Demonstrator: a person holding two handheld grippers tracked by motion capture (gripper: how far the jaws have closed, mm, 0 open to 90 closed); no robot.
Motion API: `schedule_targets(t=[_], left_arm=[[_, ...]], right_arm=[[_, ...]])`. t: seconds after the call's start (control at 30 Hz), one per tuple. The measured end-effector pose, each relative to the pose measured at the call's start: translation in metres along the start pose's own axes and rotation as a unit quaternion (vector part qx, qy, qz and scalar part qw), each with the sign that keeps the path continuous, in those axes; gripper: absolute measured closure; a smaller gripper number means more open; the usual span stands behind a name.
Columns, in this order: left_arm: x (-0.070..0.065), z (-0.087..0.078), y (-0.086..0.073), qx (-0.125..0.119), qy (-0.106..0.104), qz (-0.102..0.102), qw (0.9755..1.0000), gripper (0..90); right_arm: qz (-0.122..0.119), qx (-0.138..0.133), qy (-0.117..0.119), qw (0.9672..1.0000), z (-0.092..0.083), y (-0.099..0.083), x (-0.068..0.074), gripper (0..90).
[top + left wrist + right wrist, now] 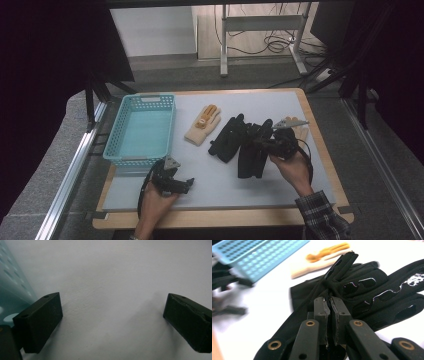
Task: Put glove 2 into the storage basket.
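Up close, the right tool (pixel 329 307) has its jaws pressed nearly together on a pinch of black fabric, a fold of the black glove (pixel 362 287) that rises in a peak just past the pads. From above, that same right tool (pixel 277 142) sits over the black gloves (pixel 245 142), which lie in a loose heap right of the tabletop's (pixel 210 185) middle, one glove angled toward the basket side, another stretched toward the person's edge. The person's right hand (pixel 295 167), in a plaid sleeve (pixel 320 220), grips the tool from the near right.

A cream glove with orange fingers (pixel 202 125) lies flat just left of the black heap and apart from it, between the heap and the basket (pixel 142 127). Another pale glove (pixel 301 131) peeks out on the far side of the right tool, mostly hidden by it. The light blue basket stands at the tabletop's left edge, long side running away from the person.

Meanwhile the left tool (pixel 172 182) rests low near the front left, held by the left hand (pixel 152 205), just in front of the basket's near corner. Its own camera shows the left tool (pixel 112 315) spread wide, nothing but bare white surface between the two black pads, with the basket wall (pixel 12 287) at the left.
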State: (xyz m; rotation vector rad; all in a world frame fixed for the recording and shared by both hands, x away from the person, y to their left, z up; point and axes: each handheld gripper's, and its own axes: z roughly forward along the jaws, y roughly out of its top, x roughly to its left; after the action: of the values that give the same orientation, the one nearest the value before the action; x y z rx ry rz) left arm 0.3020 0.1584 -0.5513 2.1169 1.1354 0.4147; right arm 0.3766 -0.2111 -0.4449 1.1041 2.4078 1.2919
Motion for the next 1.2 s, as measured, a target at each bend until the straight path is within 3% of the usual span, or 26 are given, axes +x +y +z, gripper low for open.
schedule_targets(t=[0.07, 0.1, 0.17, 0.2, 0.27, 0.5, 0.6, 0.63, 0.67, 0.83, 0.9, 0.93, 1.0, 1.07, 1.17, 1.2], left_arm=[[0.0, 0.0, 0.0, 0.0, 0.001, 0.001, 1.0, 2.8], [0.0, 0.0, 0.0, -0.001, 0.001, 0.001, 1.0, 2.8], [0.0, 0.0, 0.0, 0.0, 0.0, 0.002, 1.0, 2.8], [0.0, 0.0, 0.0, 0.0, 0.0, 0.0, 1.0, 2.8], [0.0, 0.0, 0.0, -0.001, 0.0, -0.001, 1.0, 2.8], [0.0, 0.0, 0.0, 0.001, 0.0, 0.001, 1.0, 2.8], [0.0, 0.0, 0.0, 0.001, 0.0, 0.001, 1.0, 2.8], [0.0, 0.0, 0.0, 0.001, 0.0, 0.001, 1.0, 2.8], [0.0, 0.0, 0.0, 0.001, 0.0, 0.001, 1.0, 2.8], [0.0, 0.0, 0.0, 0.001, 0.0, 0.001, 1.0, 2.8], [0.0, 0.0, 0.0, 0.001, 0.0, 0.001, 1.0, 2.8], [0.0, 0.0, 0.0, 0.001, 0.0, 0.001, 1.0, 2.8], [0.0, 0.0, 0.0, 0.001, 0.0, 0.001, 1.0, 2.8], [0.0, 0.0, 0.0, 0.001, 0.0, 0.001, 1.0, 2.8], [0.0, 0.0, 0.0, 0.001, 0.0, 0.001, 1.0, 2.8], [0.0, 0.0, 0.0, 0.001, 0.0, 0.001, 1.0, 2.8]], right_arm=[[-0.001, 0.002, 0.006, 1.0, -0.001, -0.004, 0.006, 82.6], [0.0, 0.004, 0.021, 0.9998, -0.001, -0.013, 0.019, 82.5], [0.002, 0.006, 0.026, 0.9996, -0.001, -0.017, 0.023, 82.4], [0.002, 0.01, 0.034, 0.9994, 0.001, -0.027, 0.033, 82.3], [-0.003, 0.02, 0.041, 0.999, 0.007, -0.036, 0.041, 82.2], [-0.012, 0.066, 0.045, 0.9967, 0.031, -0.069, 0.052, 78.1], [-0.016, 0.058, 0.045, 0.9972, 0.031, -0.071, 0.051, 71.0], [-0.02, 0.044, 0.026, 0.9985, 0.026, -0.067, 0.048, 59.9], [-0.021, 0.039, 0.022, 0.9988, 0.024, -0.064, 0.047, 55.9], [-0.023, 0.023, 0.008, 0.9994, 0.021, -0.05, 0.033, 49.4], [-0.034, 0.021, -0.015, 0.9991, 0.032, -0.04, 0.02, 45.6], [-0.034, 0.021, -0.015, 0.9991, 0.032, -0.04, 0.02, 45.6], [-0.022, 0.019, -0.029, 0.9991, 0.046, -0.032, 0.008, 41.8], [-0.015, 0.02, -0.035, 0.9991, 0.056, -0.025, 0.001, 44.0], [-0.024, 0.024, -0.045, 0.9984, 0.067, -0.019, -0.004, 47.3], [-0.031, 0.026, -0.046, 0.9981, 0.08, -0.013, -0.007, 47.8]])
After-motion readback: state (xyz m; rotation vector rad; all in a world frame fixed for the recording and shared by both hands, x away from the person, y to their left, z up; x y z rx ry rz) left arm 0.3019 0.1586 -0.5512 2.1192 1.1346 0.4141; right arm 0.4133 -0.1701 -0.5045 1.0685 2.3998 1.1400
